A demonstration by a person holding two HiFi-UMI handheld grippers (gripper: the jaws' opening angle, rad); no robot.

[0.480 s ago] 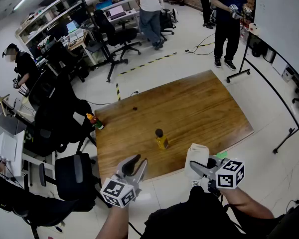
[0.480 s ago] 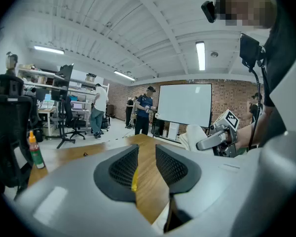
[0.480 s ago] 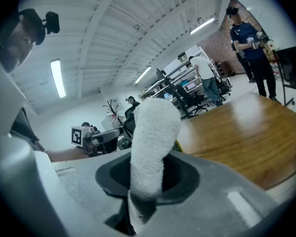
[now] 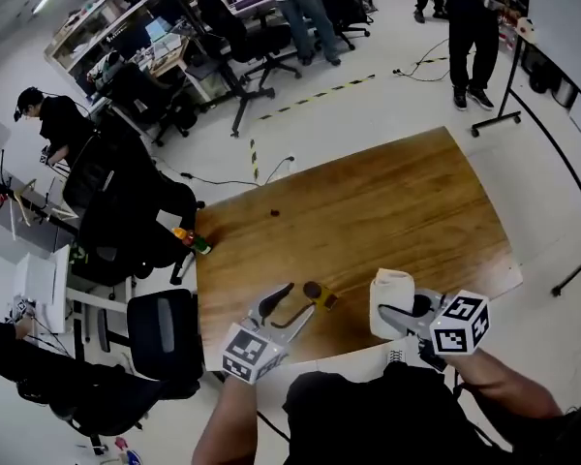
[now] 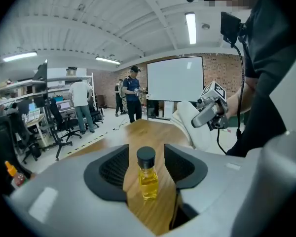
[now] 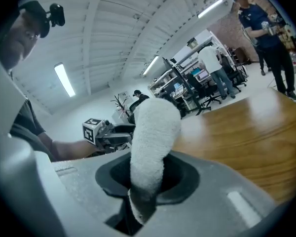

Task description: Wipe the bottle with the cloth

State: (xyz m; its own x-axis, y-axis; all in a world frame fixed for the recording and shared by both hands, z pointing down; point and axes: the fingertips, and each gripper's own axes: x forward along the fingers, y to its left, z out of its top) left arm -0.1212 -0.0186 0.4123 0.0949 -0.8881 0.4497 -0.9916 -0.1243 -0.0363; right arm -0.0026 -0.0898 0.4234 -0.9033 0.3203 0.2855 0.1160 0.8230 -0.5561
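A small bottle [image 4: 318, 295] of yellow liquid with a black cap stands upright near the front edge of the wooden table [image 4: 397, 211]. My left gripper [image 4: 298, 300] is open, its jaws on either side of the bottle [image 5: 147, 174] with gaps at both pads. My right gripper [image 4: 399, 316] is shut on a folded white cloth [image 4: 390, 301], held upright just right of the bottle, above the table's front edge. In the right gripper view the cloth [image 6: 150, 142] sticks up from the jaws and hides the bottle; the left gripper [image 6: 119, 135] shows behind it.
A small orange-capped bottle [image 4: 190, 241] sits at the table's left edge, and a small dark object [image 4: 274, 213] lies further back. Black office chairs [image 4: 160, 342] stand to the left. Several people and desks fill the room behind; a whiteboard stand [image 4: 508, 76] is at the right.
My left gripper has moved forward to the bottle, which now stands between its open jaws. The right gripper still holds the cloth beside it.
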